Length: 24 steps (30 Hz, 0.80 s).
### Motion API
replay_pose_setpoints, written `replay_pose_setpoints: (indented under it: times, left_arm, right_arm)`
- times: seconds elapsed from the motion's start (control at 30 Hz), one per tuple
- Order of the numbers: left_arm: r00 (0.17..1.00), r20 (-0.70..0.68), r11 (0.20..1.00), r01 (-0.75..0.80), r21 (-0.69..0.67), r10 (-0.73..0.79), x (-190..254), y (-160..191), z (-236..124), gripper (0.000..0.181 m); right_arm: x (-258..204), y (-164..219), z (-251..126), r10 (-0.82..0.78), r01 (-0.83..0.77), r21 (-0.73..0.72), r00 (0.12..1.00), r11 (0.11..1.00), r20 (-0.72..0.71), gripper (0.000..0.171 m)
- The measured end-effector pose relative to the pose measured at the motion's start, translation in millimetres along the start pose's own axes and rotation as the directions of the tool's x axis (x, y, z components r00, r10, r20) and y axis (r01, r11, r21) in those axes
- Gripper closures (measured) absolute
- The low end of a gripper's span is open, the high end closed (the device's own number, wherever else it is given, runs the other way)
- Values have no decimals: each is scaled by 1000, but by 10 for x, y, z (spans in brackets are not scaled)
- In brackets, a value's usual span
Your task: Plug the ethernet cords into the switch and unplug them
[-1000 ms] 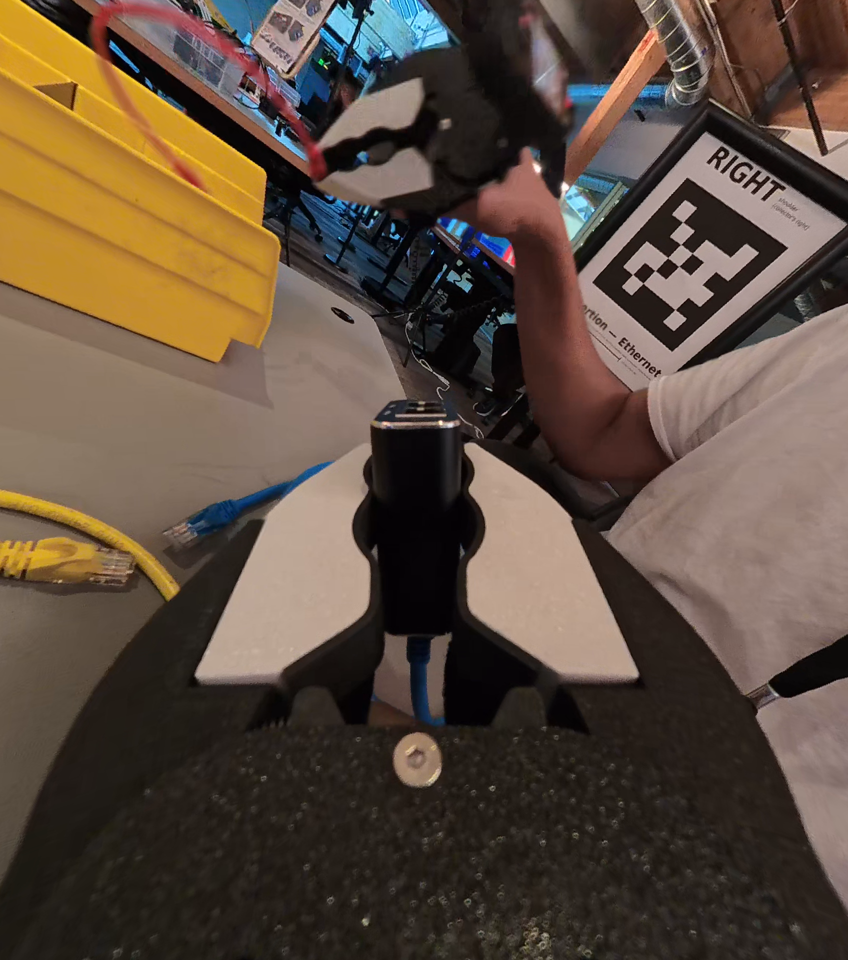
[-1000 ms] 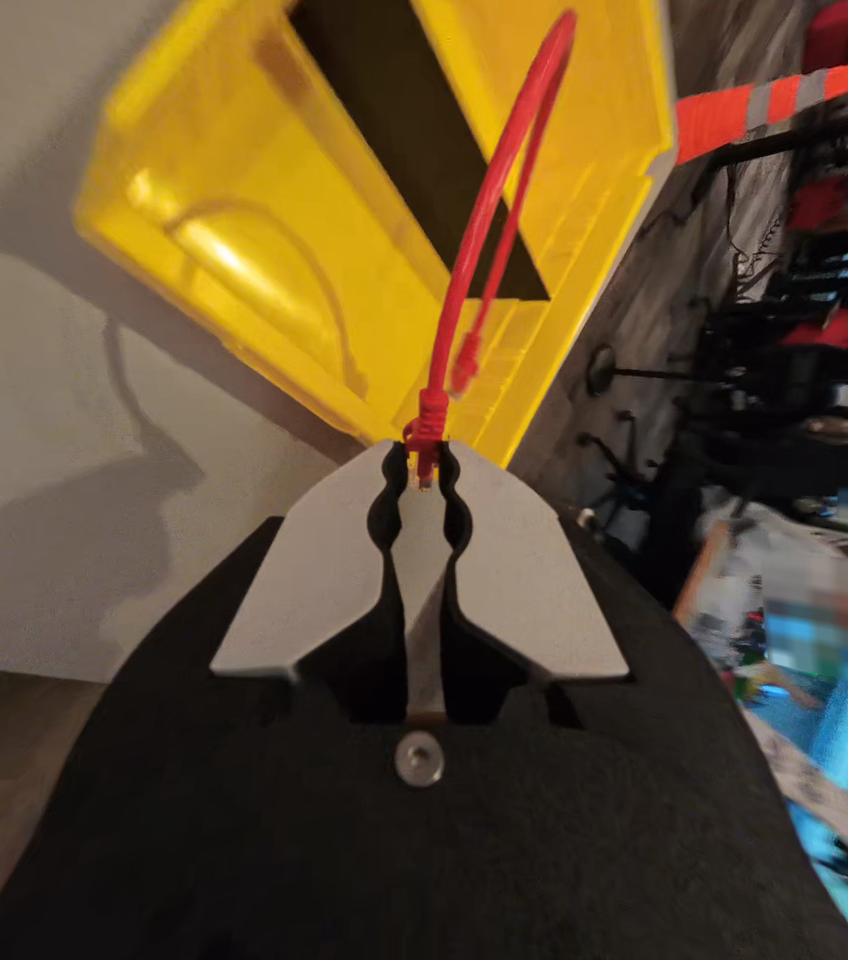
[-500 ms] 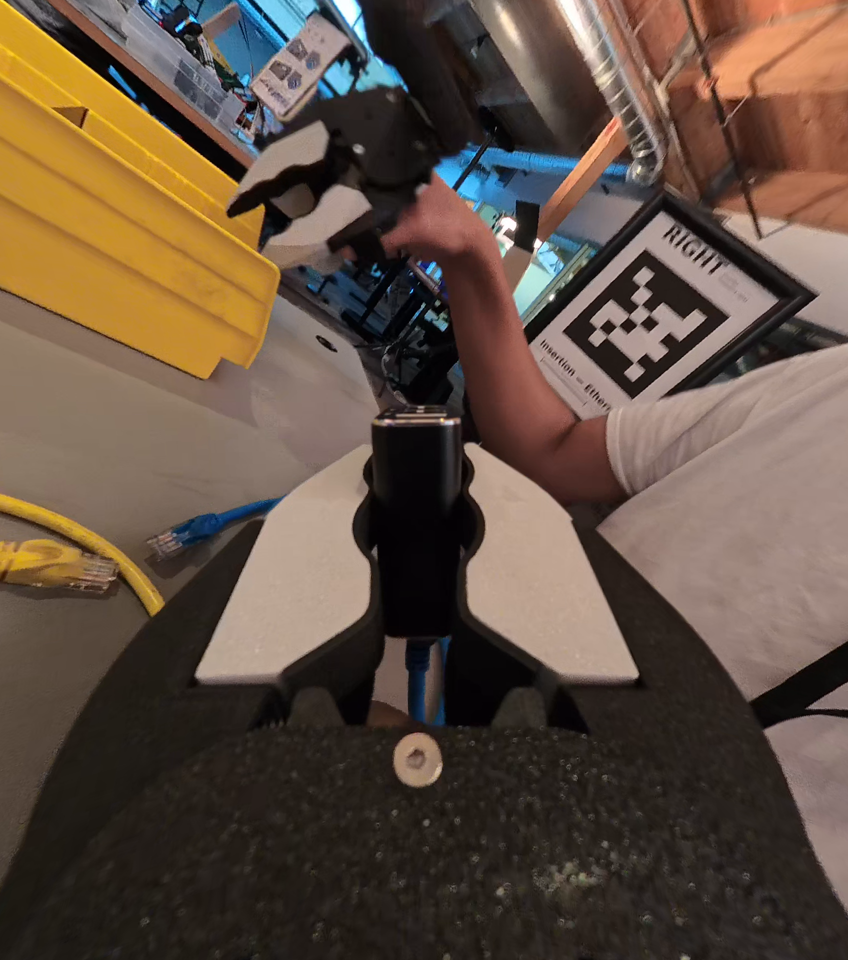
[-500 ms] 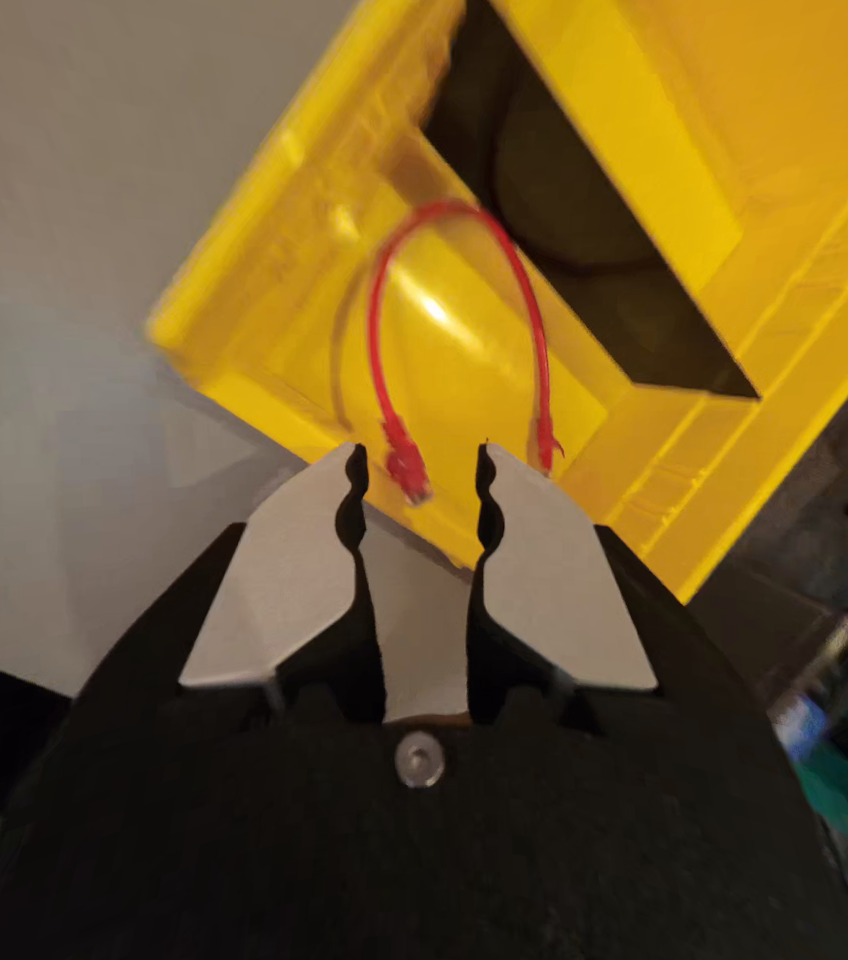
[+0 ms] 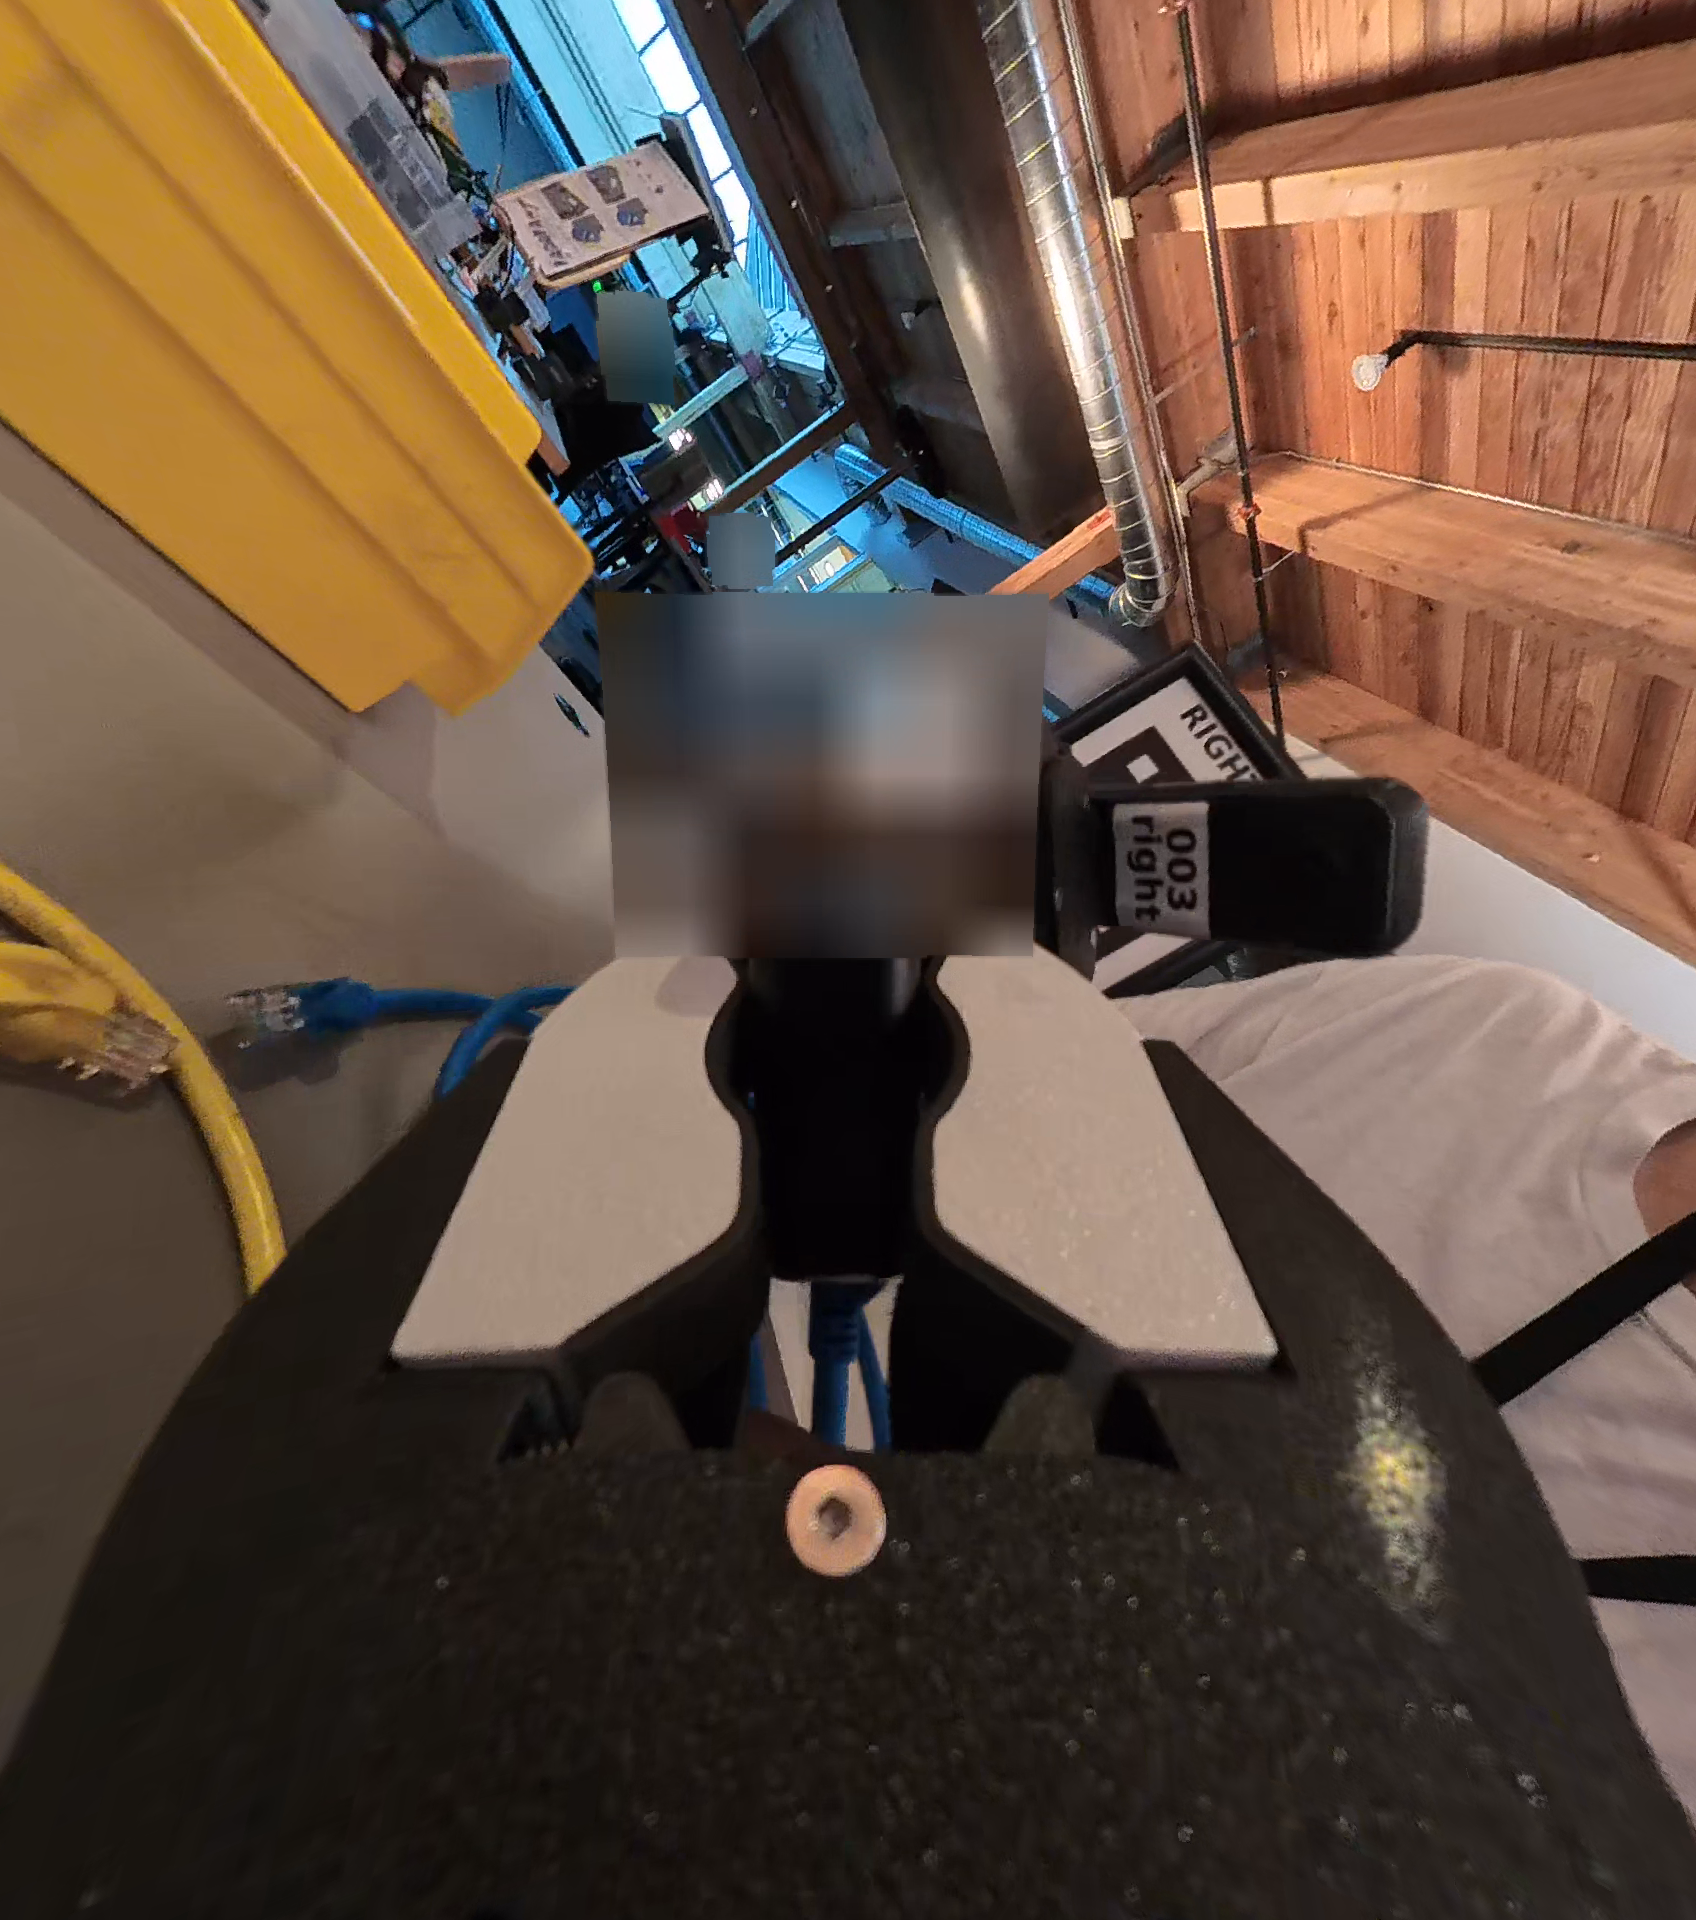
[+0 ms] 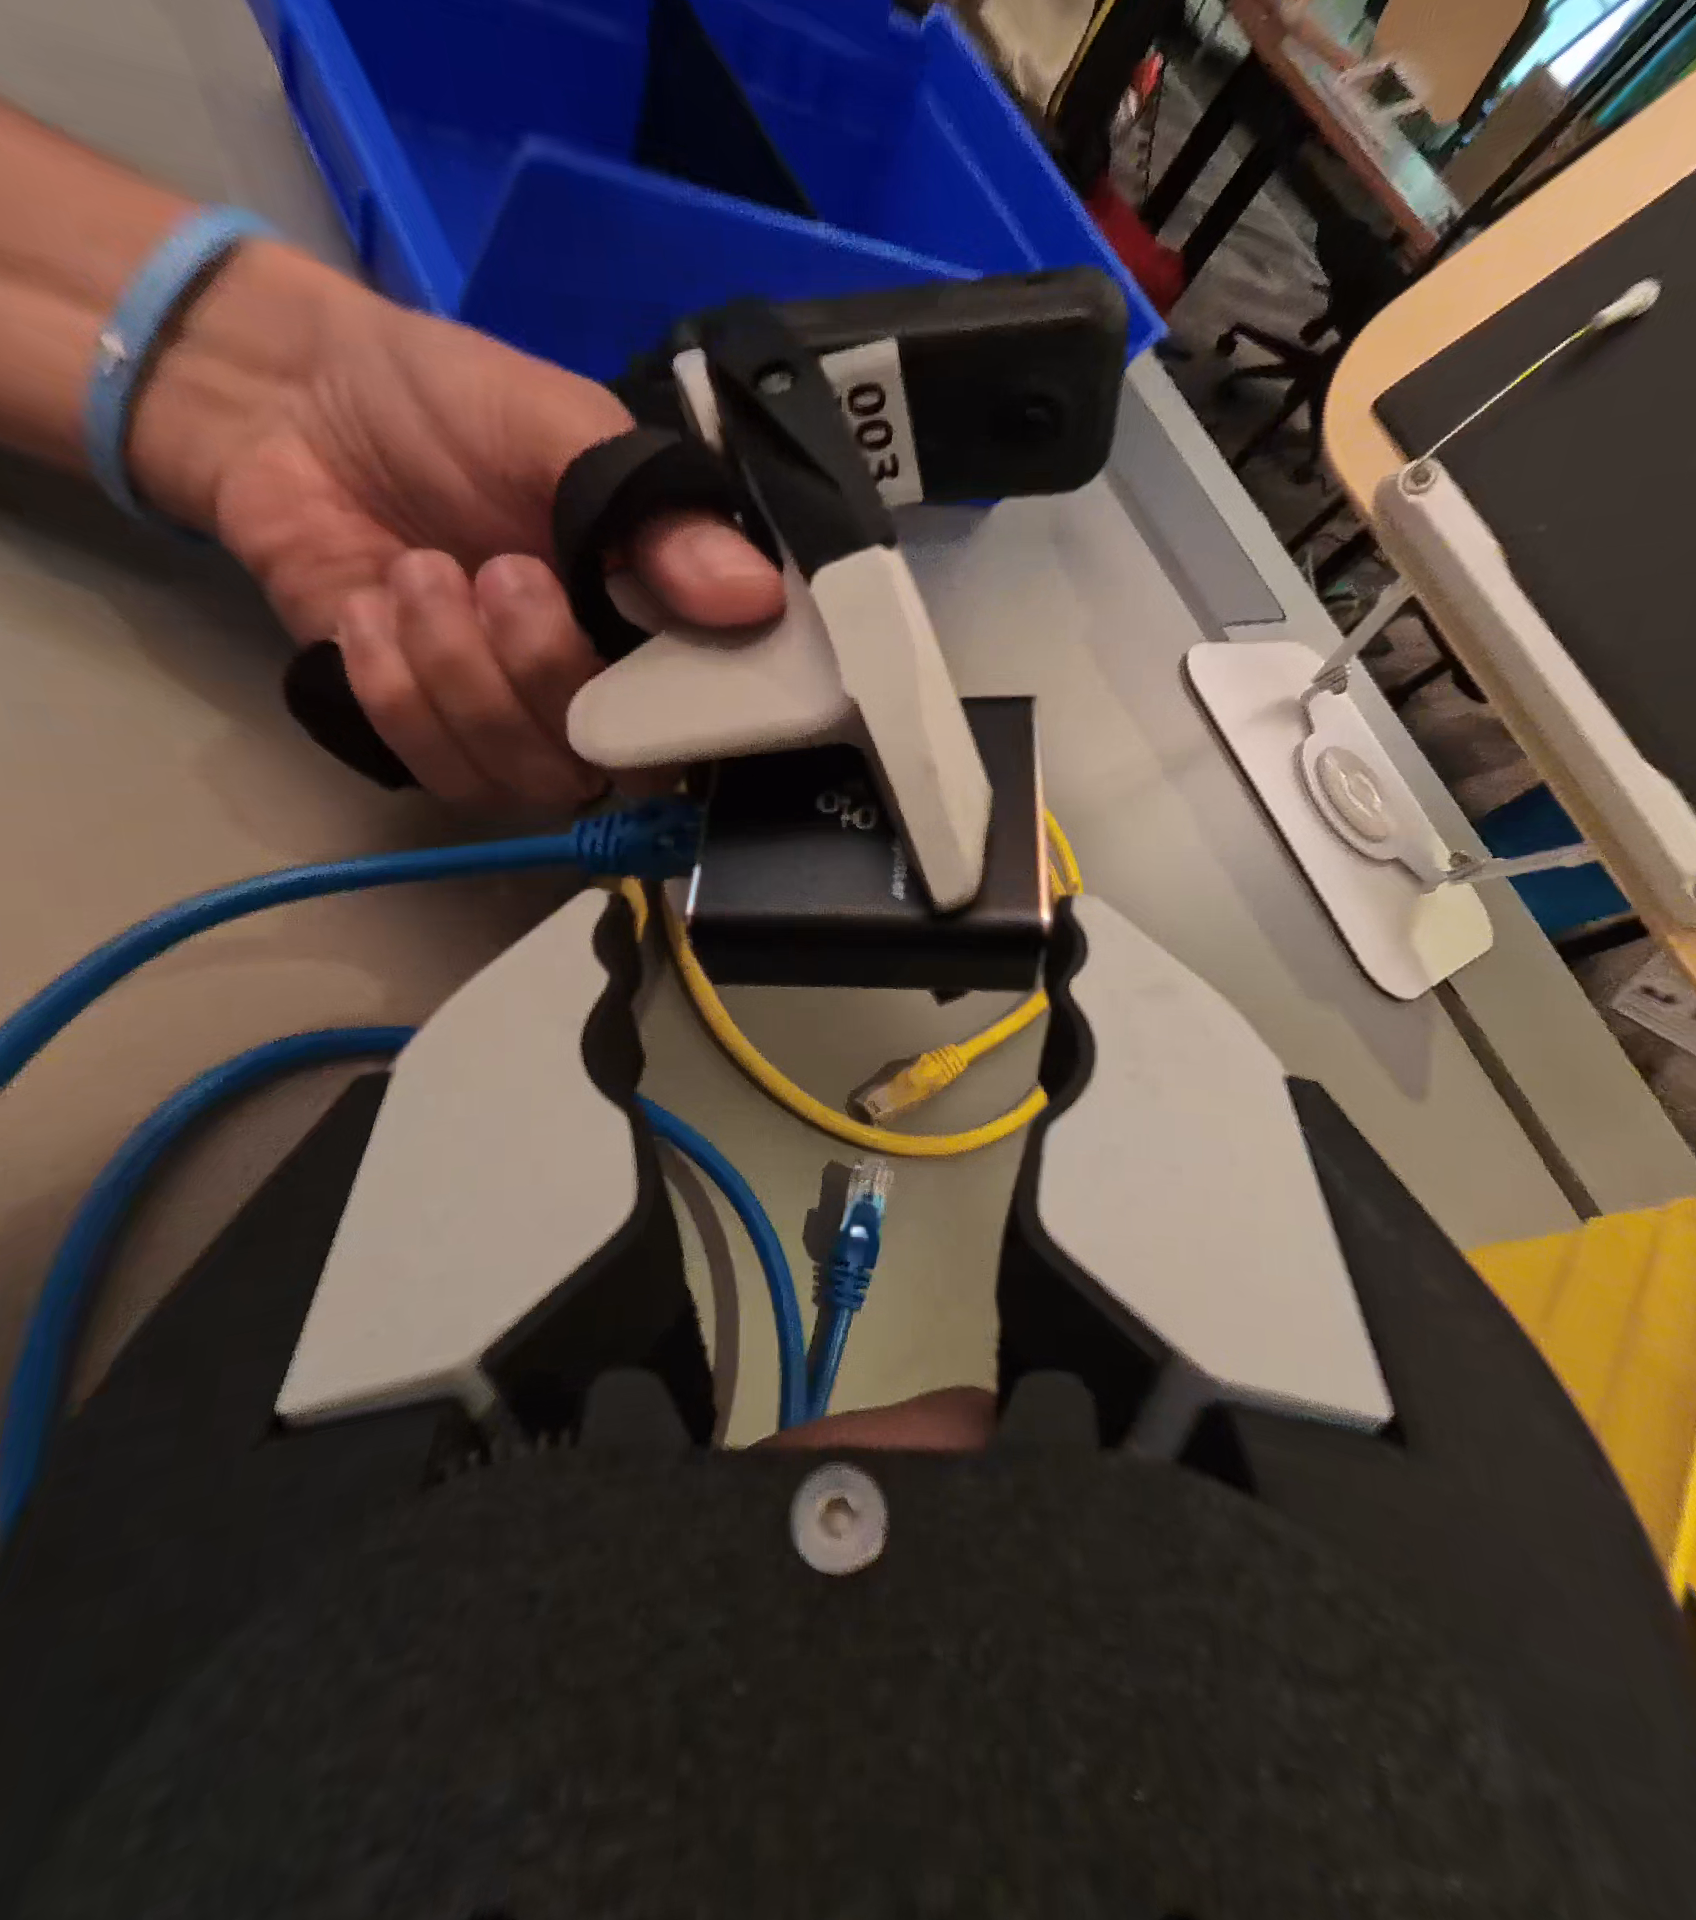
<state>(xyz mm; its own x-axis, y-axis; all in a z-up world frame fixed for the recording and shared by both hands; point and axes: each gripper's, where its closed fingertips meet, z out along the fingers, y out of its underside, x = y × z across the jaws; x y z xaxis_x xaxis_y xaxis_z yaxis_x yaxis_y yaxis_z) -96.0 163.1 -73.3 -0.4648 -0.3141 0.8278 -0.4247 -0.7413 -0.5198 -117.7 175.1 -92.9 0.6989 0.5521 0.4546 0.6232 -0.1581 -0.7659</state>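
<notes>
My right gripper, jaws wide after dropping the red cord, now faces the small black metal switch at twelve o'clock, clamped by my left gripper, so another unplug comes next.

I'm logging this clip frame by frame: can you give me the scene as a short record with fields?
left gripper: shut on the black switch
right gripper: open, empty, above the cables
blue cable: one end plugged into the switch, free plug on the table
yellow cable: loose on the table
bins: blue bin, yellow bin
</notes>
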Motion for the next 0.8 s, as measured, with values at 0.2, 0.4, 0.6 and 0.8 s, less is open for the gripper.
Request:
replay_pose_setpoints:
  times: [0.2,0.4,0.6,0.8]
  left_arm:
    - [989,147,1000,-5,3,5,-214,-7,-9,150]
    - [949,243,976,-215,32,201,-163,-190,-98,142]
    - [843,393,882,-450,142,367,-100,-511,-301,149]
    - [110,596,383,-853,-355,796,-115,-410,-186,147]
  right_arm:
    - [59,221,175,34,-37,-117,999,992,-20,102]
    - [517,402,39,435,-436,-72,900,897,-33,102]
    - [745,281,-242,702,-709,-18,694,705,158,102]
    - [674,271,-150,792,-795,-95,571,599,216,102]
